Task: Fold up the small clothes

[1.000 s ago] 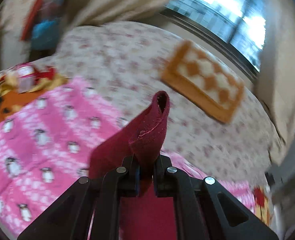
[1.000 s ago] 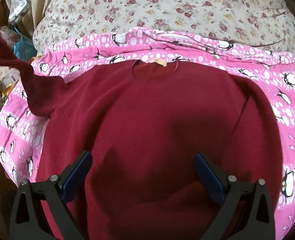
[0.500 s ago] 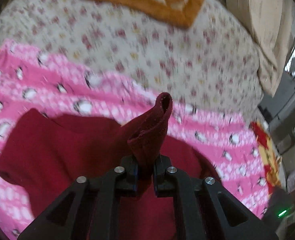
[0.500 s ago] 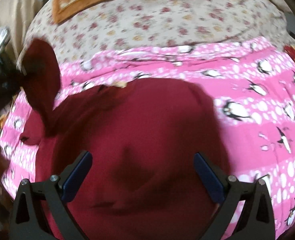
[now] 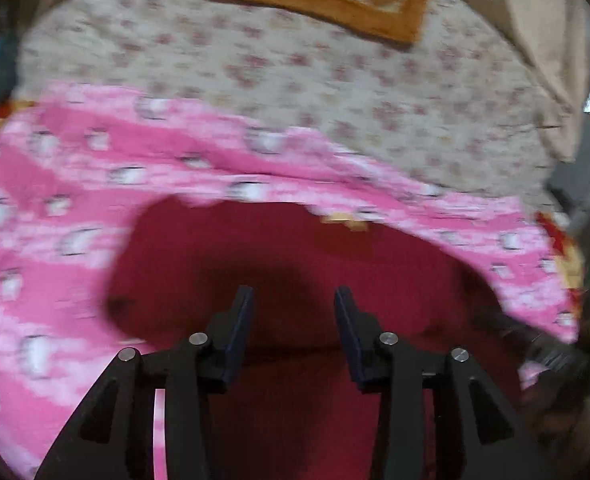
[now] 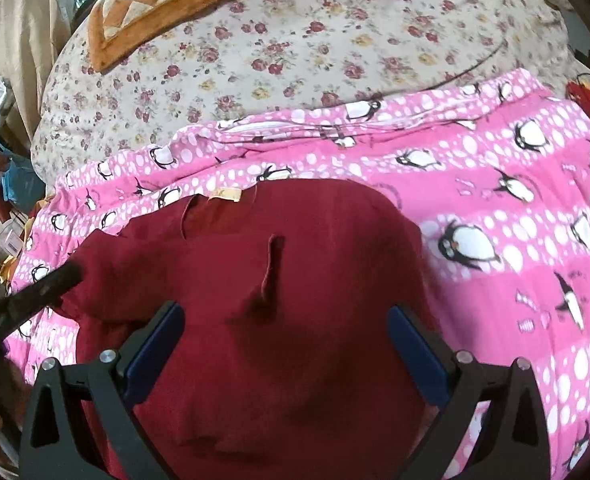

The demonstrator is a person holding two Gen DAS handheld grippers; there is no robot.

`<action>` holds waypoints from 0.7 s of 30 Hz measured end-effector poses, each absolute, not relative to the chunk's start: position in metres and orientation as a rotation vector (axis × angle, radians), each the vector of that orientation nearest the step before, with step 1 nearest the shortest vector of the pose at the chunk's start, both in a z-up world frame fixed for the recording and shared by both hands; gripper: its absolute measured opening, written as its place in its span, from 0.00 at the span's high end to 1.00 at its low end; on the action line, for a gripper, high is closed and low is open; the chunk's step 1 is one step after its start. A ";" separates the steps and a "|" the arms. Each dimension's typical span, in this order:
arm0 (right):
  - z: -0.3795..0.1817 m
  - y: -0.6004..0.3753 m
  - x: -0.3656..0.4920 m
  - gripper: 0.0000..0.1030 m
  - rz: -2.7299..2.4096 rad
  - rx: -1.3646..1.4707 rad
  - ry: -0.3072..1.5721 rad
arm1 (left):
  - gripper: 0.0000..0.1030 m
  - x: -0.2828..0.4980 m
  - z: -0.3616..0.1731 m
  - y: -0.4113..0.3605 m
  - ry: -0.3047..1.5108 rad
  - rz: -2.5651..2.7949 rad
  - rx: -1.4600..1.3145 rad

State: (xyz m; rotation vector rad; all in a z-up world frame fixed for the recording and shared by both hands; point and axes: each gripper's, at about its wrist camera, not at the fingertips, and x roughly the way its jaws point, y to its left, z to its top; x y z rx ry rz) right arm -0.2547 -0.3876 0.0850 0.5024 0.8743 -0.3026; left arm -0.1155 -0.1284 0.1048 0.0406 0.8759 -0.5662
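Released since the earlier frame, the sleeve [image 6: 269, 268] is now laid across the maroon sweater [image 6: 279, 320], spread on the penguin blanket [image 6: 515, 240] on the bed. Both the left gripper [image 5: 293, 300] and right gripper [image 6: 285, 320] are held agape, empty. If snagged, the loose sleeve could be dragged askew.

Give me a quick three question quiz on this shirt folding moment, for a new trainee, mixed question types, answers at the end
1. True or false: the left hand-held gripper is clamped on a sleeve of the maroon sweater.
2. Multiple choice: the sweater lies on A) a penguin-print pink blanket, B) bare floor, C) the orange checkered cushion.
3. Fill in: the tan neck label sits at the sweater's ____.

Key: 1 false, both grippers, including the right hand-held gripper, are open and empty. 2 A. 3 collar.
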 end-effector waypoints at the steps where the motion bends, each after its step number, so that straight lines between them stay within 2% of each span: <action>1: 0.083 -0.388 -0.250 0.00 -0.297 0.504 0.883 | 0.80 -0.113 0.101 -0.118 0.872 -0.506 0.060; 6: 0.064 -0.388 -0.213 0.00 -0.266 0.475 0.985 | 0.80 -0.089 0.069 -0.076 0.918 -0.275 0.039; 8: 0.055 -0.386 -0.198 0.07 -0.263 0.443 1.022 | 0.80 -0.080 0.056 -0.066 0.947 -0.256 -0.023; 9: 0.047 -0.383 -0.188 0.19 -0.259 0.417 1.052 | 0.80 -0.077 0.051 -0.062 0.952 -0.247 -0.044; 10: 0.042 -0.380 -0.181 0.38 -0.246 0.398 1.077 | 0.80 -0.076 0.047 -0.061 0.953 -0.235 -0.044; 11: 0.040 -0.375 -0.177 0.47 -0.242 0.358 1.084 | 0.80 -0.075 0.044 -0.061 0.958 -0.223 -0.039; 13: 0.045 -0.369 -0.174 0.93 -0.224 0.307 1.066 | 0.80 -0.077 0.042 -0.057 0.957 -0.229 -0.054; 18: 0.089 -0.383 -0.196 0.95 -0.213 0.291 0.907 | 0.77 -0.084 0.043 -0.056 0.951 -0.291 -0.086; 21: 0.094 -0.401 -0.204 0.95 -0.300 0.303 0.917 | 0.77 -0.089 0.041 -0.063 0.968 -0.289 -0.056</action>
